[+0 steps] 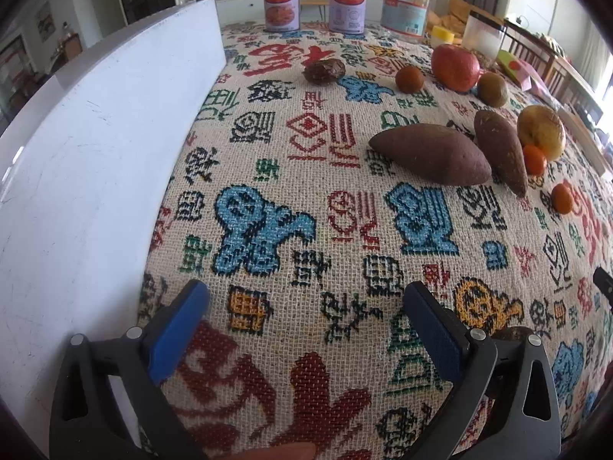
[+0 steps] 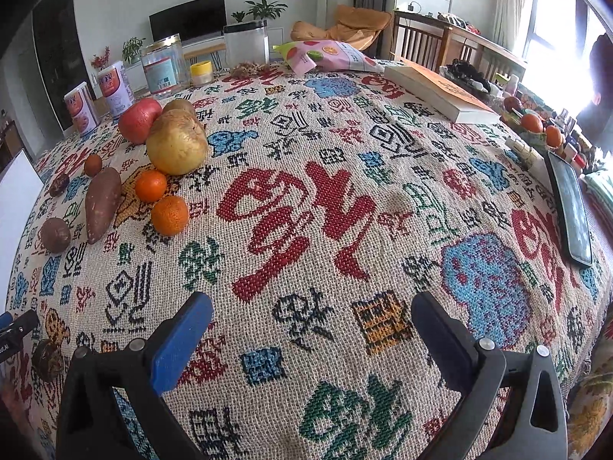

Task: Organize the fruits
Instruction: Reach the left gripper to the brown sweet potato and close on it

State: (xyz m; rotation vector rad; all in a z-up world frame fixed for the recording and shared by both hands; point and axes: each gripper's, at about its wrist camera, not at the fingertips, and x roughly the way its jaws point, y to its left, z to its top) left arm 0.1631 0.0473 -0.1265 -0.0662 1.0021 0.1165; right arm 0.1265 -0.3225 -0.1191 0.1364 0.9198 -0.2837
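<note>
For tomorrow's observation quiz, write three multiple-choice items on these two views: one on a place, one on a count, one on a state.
1. Where does the white book lie?
A. far right of the cloth
B. under the pear
C. between the cans

2. How many small oranges lie on the cloth beside the pear?
A. none
B. two
C. five

3. How is the right gripper?
A. shut on an apple
B. shut on a can
C. open, holding nothing

Key: 1 A, it sits at the cloth's far right edge; 2 B, one orange and another; 3 C, only cloth shows between its spread fingers.

I'm in a home living room; a television (image 2: 187, 22) on a low cabinet with potted plants (image 2: 266, 8) sits at upper centre; wooden chairs (image 2: 421, 44) stand upper right beyond my cloth-covered bench (image 2: 345, 161).
</note>
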